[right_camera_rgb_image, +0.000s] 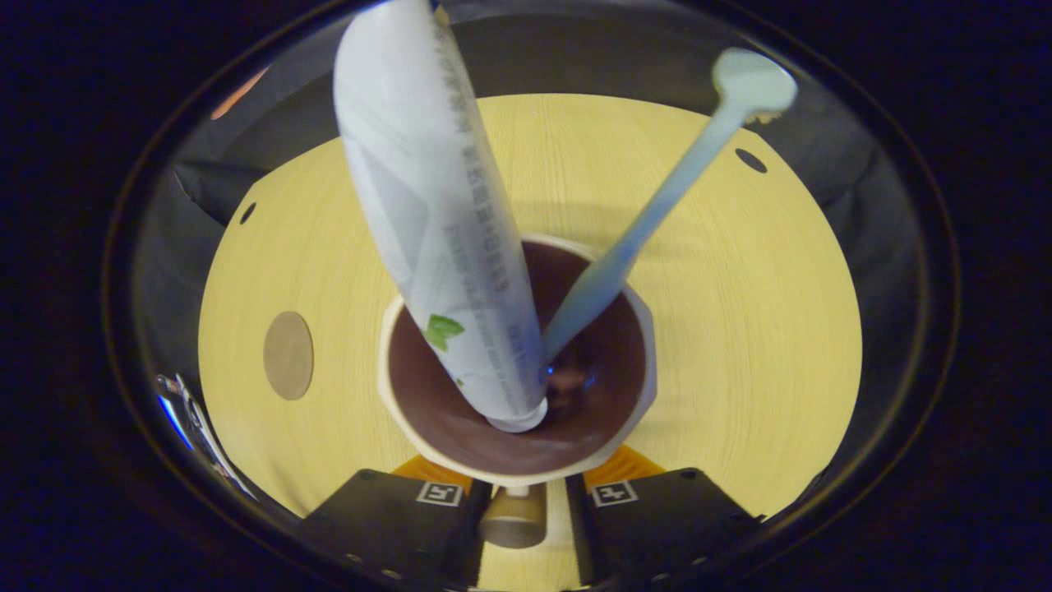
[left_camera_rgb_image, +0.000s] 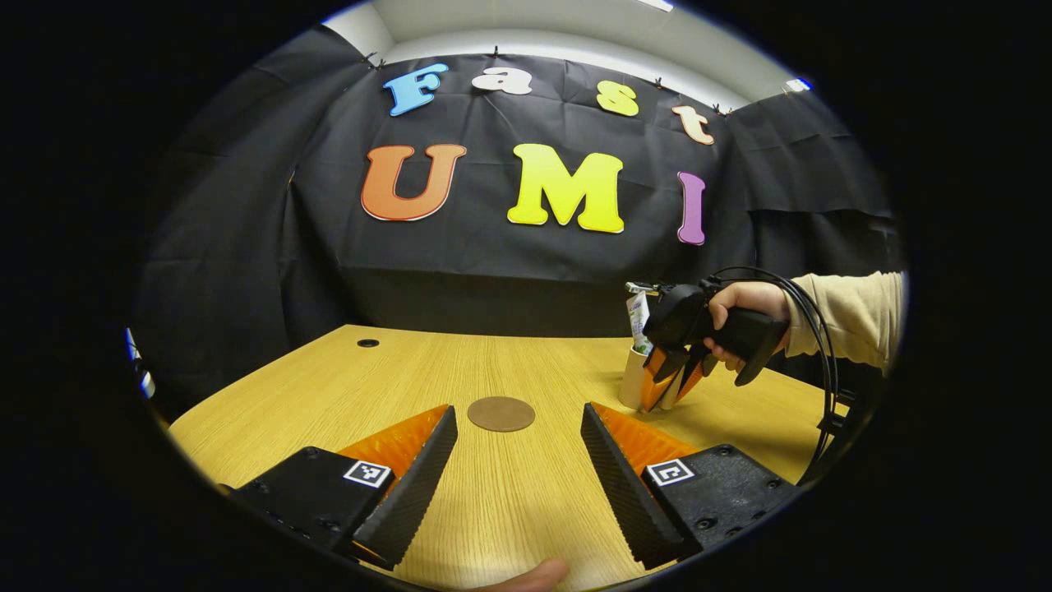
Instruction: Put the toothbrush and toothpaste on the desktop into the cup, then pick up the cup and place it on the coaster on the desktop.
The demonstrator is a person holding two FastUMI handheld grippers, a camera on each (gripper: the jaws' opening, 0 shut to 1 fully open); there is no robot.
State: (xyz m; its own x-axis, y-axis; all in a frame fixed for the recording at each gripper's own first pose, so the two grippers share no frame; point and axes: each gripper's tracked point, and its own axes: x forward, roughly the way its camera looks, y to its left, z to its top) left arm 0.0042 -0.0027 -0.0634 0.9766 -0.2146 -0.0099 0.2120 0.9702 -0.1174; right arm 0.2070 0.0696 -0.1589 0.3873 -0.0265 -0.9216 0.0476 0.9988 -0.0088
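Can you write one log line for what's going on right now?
toothpaste and toothbrush: in cup | right tool: at cup | left tool: open | coaster: bare

toothpaste (right_camera_rgb_image: 436, 205) and toothbrush (right_camera_rgb_image: 657, 205) in cup (right_camera_rgb_image: 394, 411)

toothpaste (right_camera_rgb_image: 436, 222) print blurred, nothing legible

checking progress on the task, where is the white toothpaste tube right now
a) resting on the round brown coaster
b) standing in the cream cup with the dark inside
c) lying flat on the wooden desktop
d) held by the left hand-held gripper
b: in the right gripper view the white toothpaste tube stands cap-down inside the cream cup with the dark inside, beside the pale blue toothbrush; the round brown coaster lies bare.
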